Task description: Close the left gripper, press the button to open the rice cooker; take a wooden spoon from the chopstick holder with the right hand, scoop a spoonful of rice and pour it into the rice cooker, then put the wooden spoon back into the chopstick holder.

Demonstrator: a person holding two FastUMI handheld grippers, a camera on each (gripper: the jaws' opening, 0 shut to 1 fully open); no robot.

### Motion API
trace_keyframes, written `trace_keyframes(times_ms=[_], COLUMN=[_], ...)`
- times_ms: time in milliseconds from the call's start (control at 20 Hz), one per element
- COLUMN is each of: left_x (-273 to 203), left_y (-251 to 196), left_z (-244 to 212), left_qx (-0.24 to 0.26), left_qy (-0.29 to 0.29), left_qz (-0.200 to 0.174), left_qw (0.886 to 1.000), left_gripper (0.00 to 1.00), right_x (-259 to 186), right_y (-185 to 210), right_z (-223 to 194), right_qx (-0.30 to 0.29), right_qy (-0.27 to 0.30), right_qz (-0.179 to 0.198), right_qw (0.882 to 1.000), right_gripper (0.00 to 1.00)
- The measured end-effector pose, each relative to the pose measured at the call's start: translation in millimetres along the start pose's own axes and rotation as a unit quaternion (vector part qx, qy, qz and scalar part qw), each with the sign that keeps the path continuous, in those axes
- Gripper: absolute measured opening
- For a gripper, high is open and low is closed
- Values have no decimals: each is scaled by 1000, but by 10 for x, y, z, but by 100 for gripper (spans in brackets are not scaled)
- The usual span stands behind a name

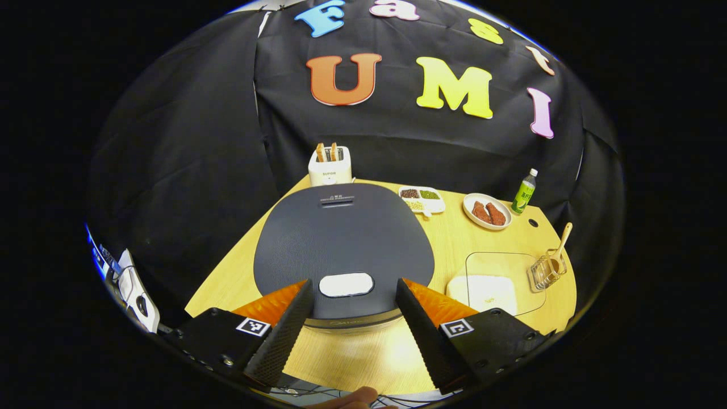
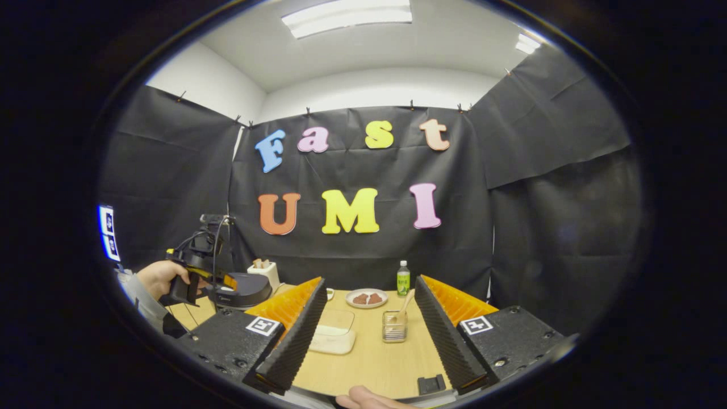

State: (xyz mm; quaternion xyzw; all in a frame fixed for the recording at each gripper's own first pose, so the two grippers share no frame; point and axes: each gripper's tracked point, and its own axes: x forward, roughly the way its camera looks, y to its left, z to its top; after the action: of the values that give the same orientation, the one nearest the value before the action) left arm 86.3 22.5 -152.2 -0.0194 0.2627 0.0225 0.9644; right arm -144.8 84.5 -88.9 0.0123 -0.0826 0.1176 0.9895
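Note:
The rice cooker has a dark grey lid that is down, with a white button at its front edge. My left gripper hangs open over that edge, one finger on each side of the button, not touching it. At the right of the table a wire chopstick holder holds a wooden spoon, beside a clear box of rice. My right gripper is open and empty, back from the chopstick holder and spoon. Left of it lies the rice box. Farther left, a hand holds the left gripper at the rice cooker.
A white toaster stands behind the cooker. A divided tray of beans, a plate of meat and a green bottle line the back of the wooden table. Black cloth walls close the booth.

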Motion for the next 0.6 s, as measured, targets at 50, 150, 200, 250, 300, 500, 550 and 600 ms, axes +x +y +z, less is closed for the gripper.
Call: trace_keyframes(times_ms=[50,150,200,250,300,500,550,600], left_x=[-81,-233,-338,-426,-514,-834,-931,-1034], left_y=[-9,-40,-53,-71,-94,-125,-121,-116], left_z=[45,127,177,204,221,213,231,229], left_qx=[0,-1,-5,-9,-12,-3,-1,1], left_qy=[-17,-51,-70,-86,-103,-157,-170,-184], left_qz=[1,2,1,-1,-3,-4,-2,-3], left_qw=[1000,999,998,996,995,988,985,983], left_gripper=[94,94,93,93,93,93,93,93], right_x=[11,5,8,18,27,13,21,25], right_y=[2,6,18,17,21,-16,-40,-65], right_z=[-17,-24,-25,-37,-46,-56,-61,-64], right_qx=[0,1,2,2,1,0,0,1], right_qy=[2,3,4,5,6,8,9,9], right_qz=[-1,-1,-1,0,0,-2,-5,-8], right_qw=[1000,1000,1000,1000,1000,1000,1000,1000], right_gripper=[100,100,92,93,92,100,100,100])
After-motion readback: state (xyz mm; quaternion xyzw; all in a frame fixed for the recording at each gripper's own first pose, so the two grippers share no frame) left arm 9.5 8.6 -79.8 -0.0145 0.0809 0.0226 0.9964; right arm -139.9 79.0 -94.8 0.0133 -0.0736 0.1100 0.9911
